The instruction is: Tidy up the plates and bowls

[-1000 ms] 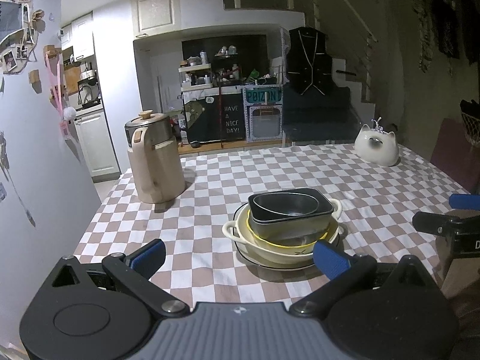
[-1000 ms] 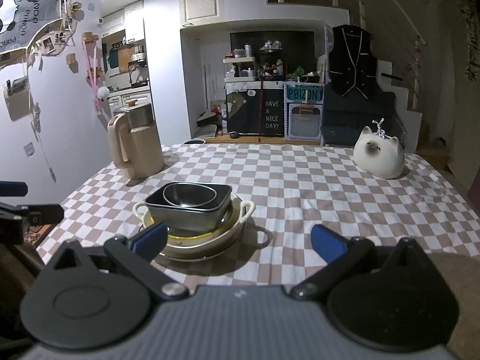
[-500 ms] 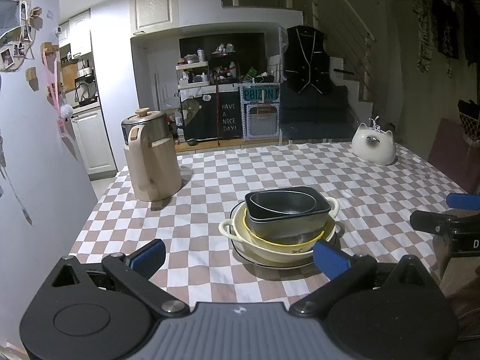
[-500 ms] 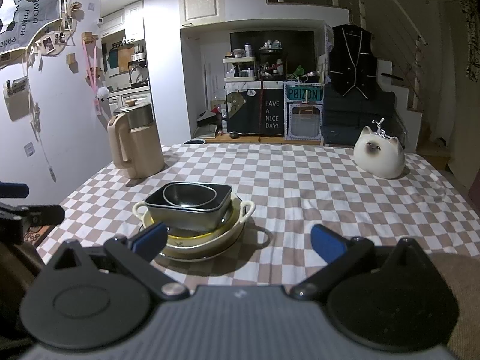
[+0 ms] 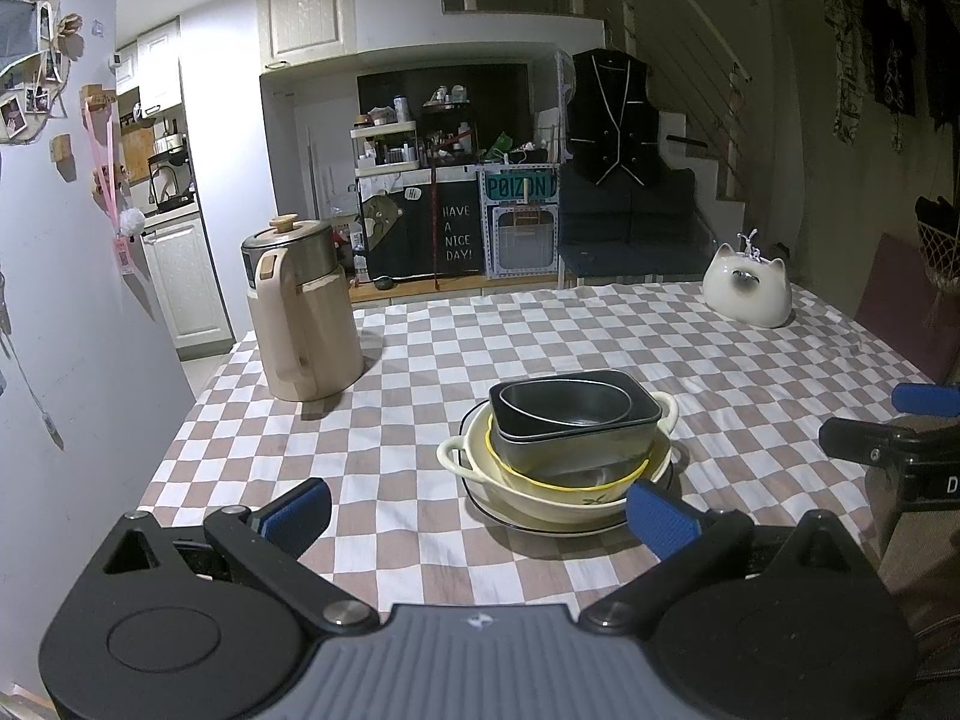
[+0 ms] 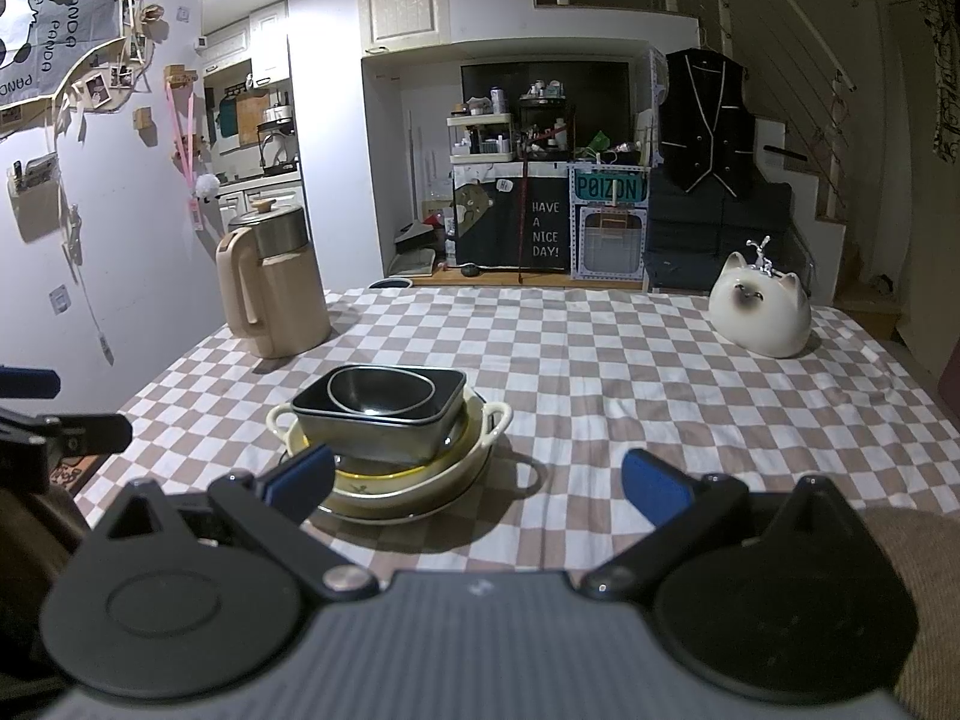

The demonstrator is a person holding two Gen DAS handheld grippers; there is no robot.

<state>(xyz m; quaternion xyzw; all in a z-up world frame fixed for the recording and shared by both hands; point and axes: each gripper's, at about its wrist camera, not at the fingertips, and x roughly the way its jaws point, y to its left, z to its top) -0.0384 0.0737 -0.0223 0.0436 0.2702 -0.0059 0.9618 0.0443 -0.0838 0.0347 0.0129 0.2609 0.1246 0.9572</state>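
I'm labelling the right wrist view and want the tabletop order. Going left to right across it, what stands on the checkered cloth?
Jug → stack of dishes → cat figurine.

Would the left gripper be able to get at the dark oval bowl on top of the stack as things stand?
Probably yes: the left gripper is open, the dark oval bowl lies uppermost in the rectangular pan, and only bare tablecloth lies between.
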